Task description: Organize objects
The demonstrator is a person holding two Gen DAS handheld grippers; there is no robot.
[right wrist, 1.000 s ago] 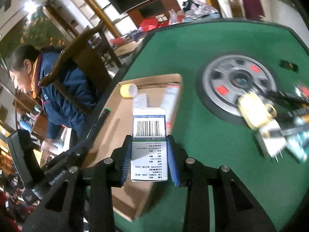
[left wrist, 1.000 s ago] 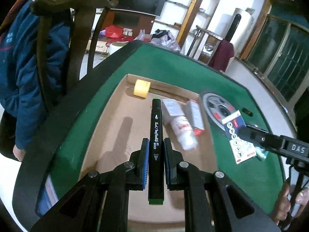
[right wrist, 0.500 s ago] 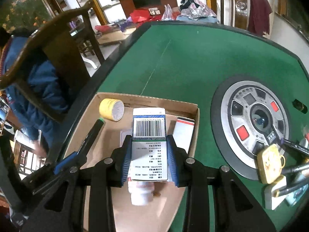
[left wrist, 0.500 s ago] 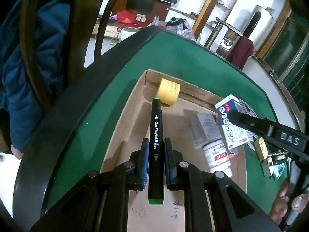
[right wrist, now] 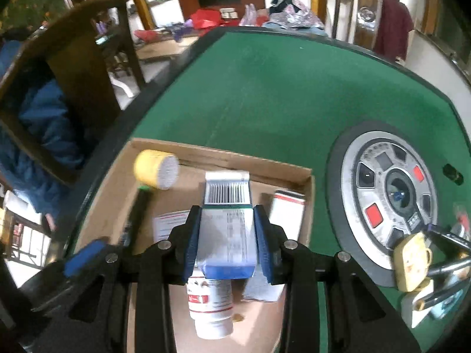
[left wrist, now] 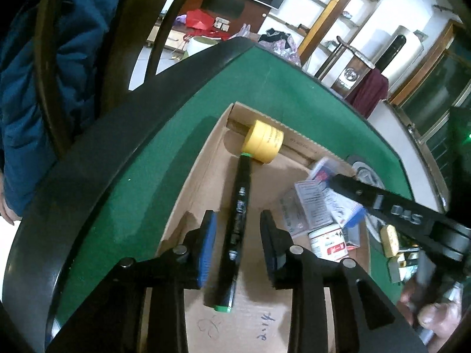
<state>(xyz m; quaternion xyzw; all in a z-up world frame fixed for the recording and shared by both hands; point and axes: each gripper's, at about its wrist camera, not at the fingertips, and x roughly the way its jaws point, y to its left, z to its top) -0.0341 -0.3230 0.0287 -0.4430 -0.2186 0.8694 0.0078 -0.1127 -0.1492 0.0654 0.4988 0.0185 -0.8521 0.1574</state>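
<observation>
A shallow cardboard box [left wrist: 206, 158] lies on the green table. My left gripper [left wrist: 238, 229] is open over it; the black marker [left wrist: 237, 226] lies loose between its fingers on the box floor, its tip by a yellow tape roll [left wrist: 263, 141]. My right gripper [right wrist: 226, 232] is shut on a blue-and-white medicine carton [right wrist: 226, 229] and holds it above the box [right wrist: 114, 182], over a white pill bottle [right wrist: 210, 309]. The marker [right wrist: 135, 214] and tape roll [right wrist: 156, 169] also show in the right wrist view.
Other cartons [right wrist: 287, 214] lie in the box. A round grey centre panel [right wrist: 391, 197] sits in the table; a brass padlock [right wrist: 410, 264] and small items lie by it. A wooden chair [right wrist: 85, 67] and a person in blue [left wrist: 35, 88] stand at the left edge.
My left gripper has opened and let go of the black marker, which now lies in the box. My right gripper has carried the medicine carton further over the box.
</observation>
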